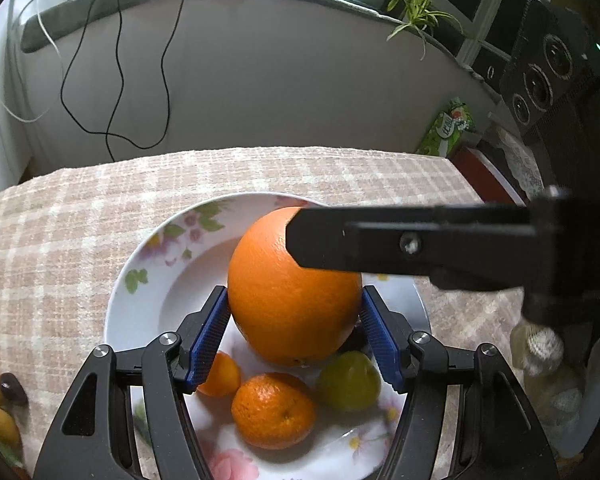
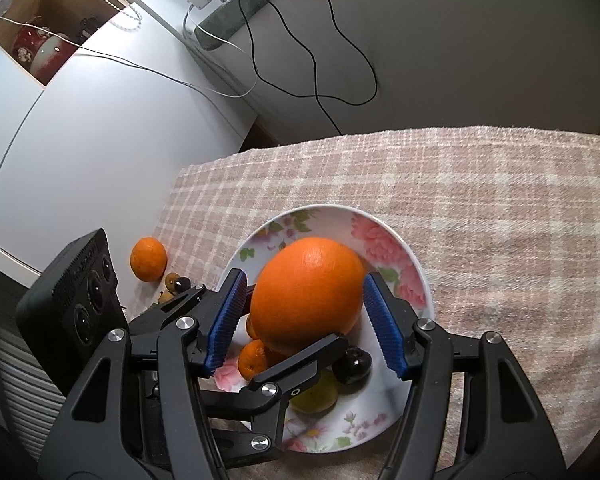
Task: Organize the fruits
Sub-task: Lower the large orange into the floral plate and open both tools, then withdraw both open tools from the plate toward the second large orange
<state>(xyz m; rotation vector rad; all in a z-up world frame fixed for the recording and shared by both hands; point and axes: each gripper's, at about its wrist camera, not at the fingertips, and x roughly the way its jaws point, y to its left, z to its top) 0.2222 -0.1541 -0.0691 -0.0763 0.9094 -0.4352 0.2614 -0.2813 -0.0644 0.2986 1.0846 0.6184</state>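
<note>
A large orange (image 1: 292, 288) sits in a white floral plate (image 1: 140, 280) on the checked tablecloth. My left gripper (image 1: 296, 336) is shut on the large orange, both blue pads touching its sides. Under it lie two small oranges (image 1: 272, 408), a green fruit (image 1: 348, 380) and a dark plum (image 2: 352, 364). In the right wrist view my right gripper (image 2: 304, 324) straddles the large orange (image 2: 308, 300) with gaps at both pads, so it is open. The left gripper's finger (image 2: 300, 364) crosses below the orange. The right gripper's finger (image 1: 380, 240) reaches in from the right.
A loose small orange (image 2: 148, 259) and several small yellow and dark fruits (image 2: 176, 282) lie on the cloth left of the plate (image 2: 396, 240); they also show in the left wrist view (image 1: 4, 396). A grey wall with black cables stands behind the table.
</note>
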